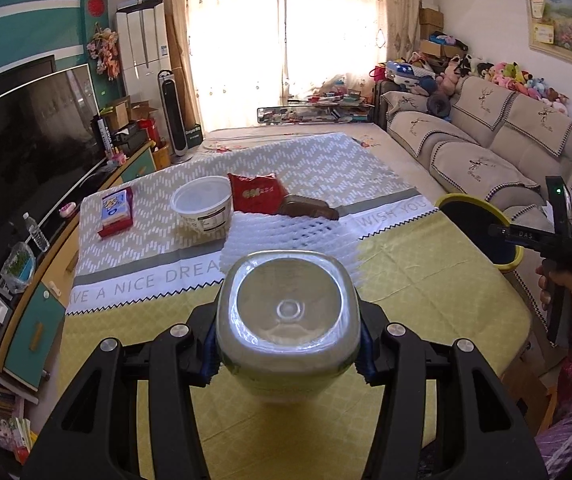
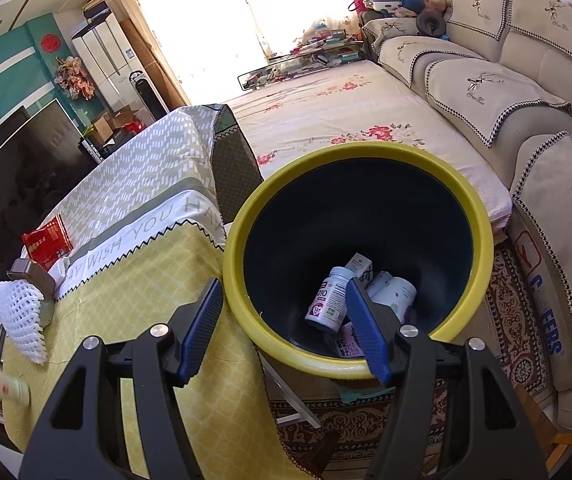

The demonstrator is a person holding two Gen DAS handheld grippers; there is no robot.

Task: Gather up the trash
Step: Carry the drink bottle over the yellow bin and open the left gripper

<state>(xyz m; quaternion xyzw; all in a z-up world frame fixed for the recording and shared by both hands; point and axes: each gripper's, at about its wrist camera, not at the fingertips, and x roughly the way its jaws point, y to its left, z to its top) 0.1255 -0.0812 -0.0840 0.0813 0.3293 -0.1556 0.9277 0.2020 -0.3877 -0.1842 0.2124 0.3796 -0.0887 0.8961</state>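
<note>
My left gripper is shut on a clear plastic bottle, blue pads pressing both its sides, its base facing the camera above the yellow tablecloth. On the table lie a white foam net, a white bowl, a red packet, a brown container and a red-and-blue box. My right gripper is open and holds nothing. It hangs over the near rim of the yellow-rimmed bin, which holds white bottles and cartons. A hand holds it beside the bin.
The bin stands off the table's right edge on a patterned rug. A beige sofa runs along the right, a television and cabinet along the left. A floral-covered low surface lies beyond the table.
</note>
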